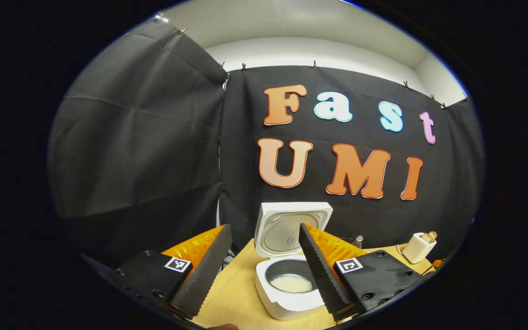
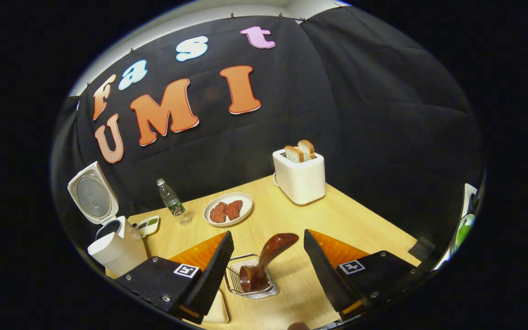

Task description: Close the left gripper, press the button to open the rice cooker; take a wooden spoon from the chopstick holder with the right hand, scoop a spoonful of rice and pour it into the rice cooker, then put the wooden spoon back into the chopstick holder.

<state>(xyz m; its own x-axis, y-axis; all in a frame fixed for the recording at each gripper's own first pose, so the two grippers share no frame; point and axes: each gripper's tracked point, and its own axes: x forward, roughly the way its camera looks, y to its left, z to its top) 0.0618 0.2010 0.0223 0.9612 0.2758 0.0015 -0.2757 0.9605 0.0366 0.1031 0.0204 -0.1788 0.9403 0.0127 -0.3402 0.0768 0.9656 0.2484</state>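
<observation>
Wooden spoon back in its holder, rice cooker open with rice inside: the closing step of the task.

My right gripper (image 2: 264,270) hangs over the near edge of the tabletop (image 2: 337,220) with its 2 fingers spread apart and nothing between them; the wooden spoon (image 2: 264,261) stands tilted in the wire chopstick holder (image 2: 250,279) directly ahead, bowl down, handle leaning away. My left gripper (image 1: 259,270) is likewise released, pointing at the rice cooker (image 1: 287,284) near the left edge, whose lid (image 1: 291,227) stands upright and whose pot shows white rice (image 1: 291,284). I judge the spoon is settled; to finish well I should draw the right gripper straight back, keeping both fingers clear of the handle so the holder is not tipped.
</observation>
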